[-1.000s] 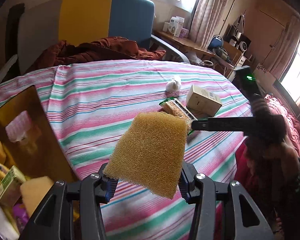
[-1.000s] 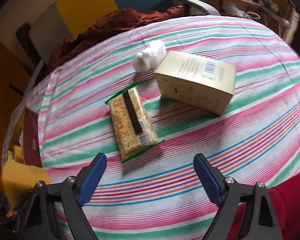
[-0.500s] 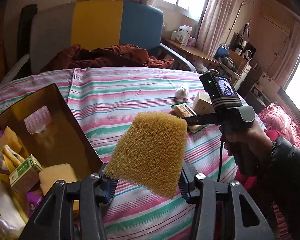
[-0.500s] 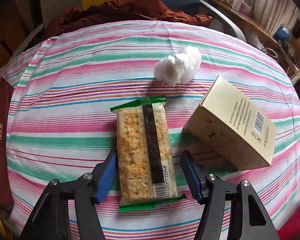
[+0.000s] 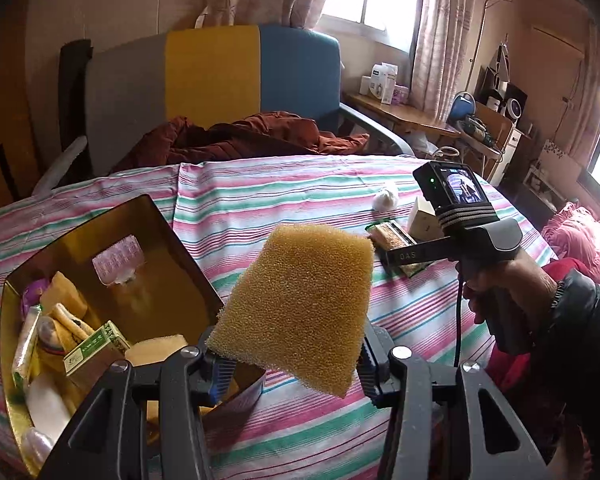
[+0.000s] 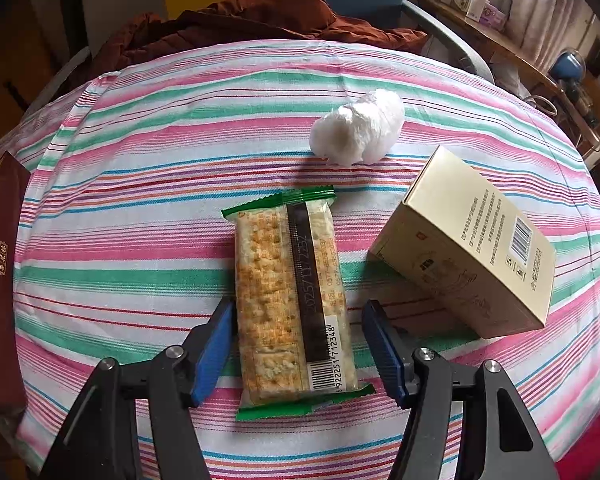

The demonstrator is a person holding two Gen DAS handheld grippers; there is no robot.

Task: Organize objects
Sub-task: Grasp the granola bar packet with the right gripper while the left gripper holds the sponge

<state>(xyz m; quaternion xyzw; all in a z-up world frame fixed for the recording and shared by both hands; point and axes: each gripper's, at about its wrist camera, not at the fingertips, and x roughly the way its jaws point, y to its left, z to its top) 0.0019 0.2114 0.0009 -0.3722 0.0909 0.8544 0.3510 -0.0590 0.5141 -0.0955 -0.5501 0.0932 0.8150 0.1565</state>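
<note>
The right hand-held gripper (image 6: 296,354) is straddling the cracker packet (image 6: 292,300), jaws apart. A beige box (image 6: 472,248) is lying at three o'clock, a white wad (image 6: 358,128) at one.

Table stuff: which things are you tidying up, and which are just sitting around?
Being tidied:
sponge, clamped in the left gripper
cracker pack, between the open right gripper fingers
cream box
white wad
gold box, where things go

Just lying about:
brown jacket on the chair
bits on the side desk
</note>
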